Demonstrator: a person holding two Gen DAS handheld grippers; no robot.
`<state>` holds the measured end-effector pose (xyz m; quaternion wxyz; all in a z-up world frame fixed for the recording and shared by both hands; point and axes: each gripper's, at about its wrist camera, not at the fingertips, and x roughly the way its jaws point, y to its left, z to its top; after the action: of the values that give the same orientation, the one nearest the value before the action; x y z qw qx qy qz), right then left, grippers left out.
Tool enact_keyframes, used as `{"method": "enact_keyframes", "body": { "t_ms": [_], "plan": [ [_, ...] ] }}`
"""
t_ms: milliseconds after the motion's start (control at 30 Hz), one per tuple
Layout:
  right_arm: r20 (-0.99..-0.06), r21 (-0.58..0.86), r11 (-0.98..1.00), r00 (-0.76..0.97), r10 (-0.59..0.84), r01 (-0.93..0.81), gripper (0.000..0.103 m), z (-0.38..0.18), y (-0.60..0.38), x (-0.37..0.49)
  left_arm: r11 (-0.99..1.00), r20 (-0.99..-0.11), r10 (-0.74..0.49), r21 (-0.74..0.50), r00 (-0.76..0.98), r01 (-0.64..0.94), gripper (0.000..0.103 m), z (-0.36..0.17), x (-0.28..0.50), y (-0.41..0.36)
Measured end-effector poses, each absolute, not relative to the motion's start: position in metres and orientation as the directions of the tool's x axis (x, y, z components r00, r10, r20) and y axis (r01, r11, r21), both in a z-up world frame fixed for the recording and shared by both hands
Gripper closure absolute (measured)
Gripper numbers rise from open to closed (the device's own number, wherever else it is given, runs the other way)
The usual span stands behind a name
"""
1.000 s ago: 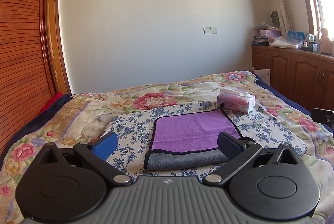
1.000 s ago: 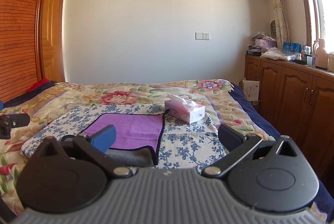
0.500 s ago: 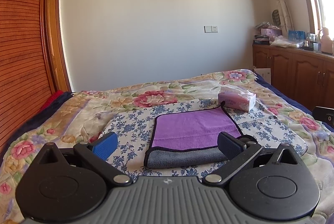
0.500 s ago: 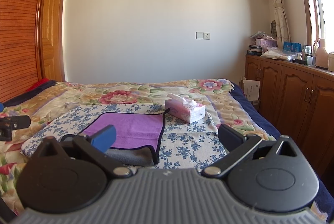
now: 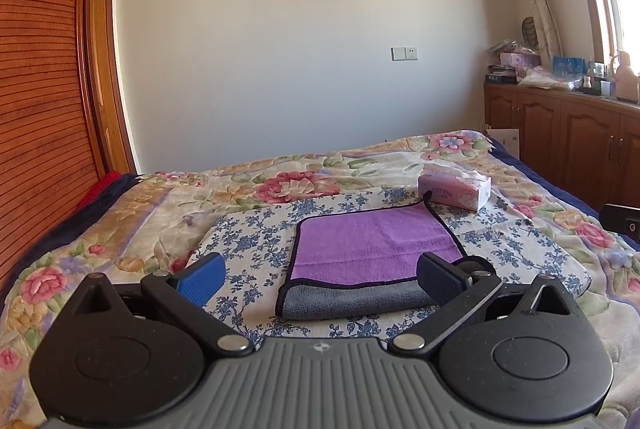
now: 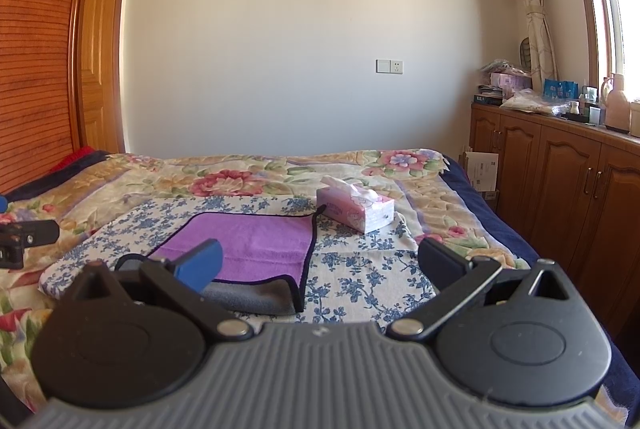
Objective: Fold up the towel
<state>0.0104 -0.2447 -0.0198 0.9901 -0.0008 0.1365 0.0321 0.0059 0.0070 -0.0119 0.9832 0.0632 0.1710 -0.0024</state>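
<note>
A purple towel [image 5: 372, 245] with a dark hem lies folded on a blue-flowered cloth [image 5: 256, 245] on the bed; its grey underside shows along the near fold. It also shows in the right wrist view [image 6: 256, 241]. My left gripper [image 5: 320, 275] is open and empty, just short of the towel's near edge. My right gripper [image 6: 320, 263] is open and empty, near the towel's near right corner. Each gripper's edge shows in the other's view.
A pink tissue box [image 5: 454, 191] stands just beyond the towel's far right corner, also in the right wrist view [image 6: 354, 209]. The floral bedspread [image 5: 120, 229] covers the bed. Wooden cabinets [image 6: 560, 181] run along the right; a slatted wooden wall [image 5: 36, 109] on the left.
Both grippers have stayed open and almost still. The left view has shifted slightly; the towel has not moved.
</note>
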Motion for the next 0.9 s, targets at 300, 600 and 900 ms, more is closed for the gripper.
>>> {"method": "enact_keyframes", "body": {
  "t_ms": [300,600,900],
  "plan": [
    [-0.291,0.0,0.997,0.954,0.071,-0.074,0.0,-0.029,-0.242,0.014,0.992,-0.356,0.015,0.12,0.934,0.029,0.0,-0.02,0.012,0.008],
    [-0.314,-0.011,0.995,0.945,0.09,-0.099,0.0,-0.036,-0.229,0.026,0.992,-0.386,0.014,0.121,0.922,0.036,0.0,-0.027,0.028,0.012],
    [-0.337,-0.012,0.993,0.935,0.108,-0.119,0.0,-0.04,-0.218,0.039,0.991,-0.412,0.012,0.124,0.911,0.043,0.0,-0.034,0.047,0.018]
  ]
}}
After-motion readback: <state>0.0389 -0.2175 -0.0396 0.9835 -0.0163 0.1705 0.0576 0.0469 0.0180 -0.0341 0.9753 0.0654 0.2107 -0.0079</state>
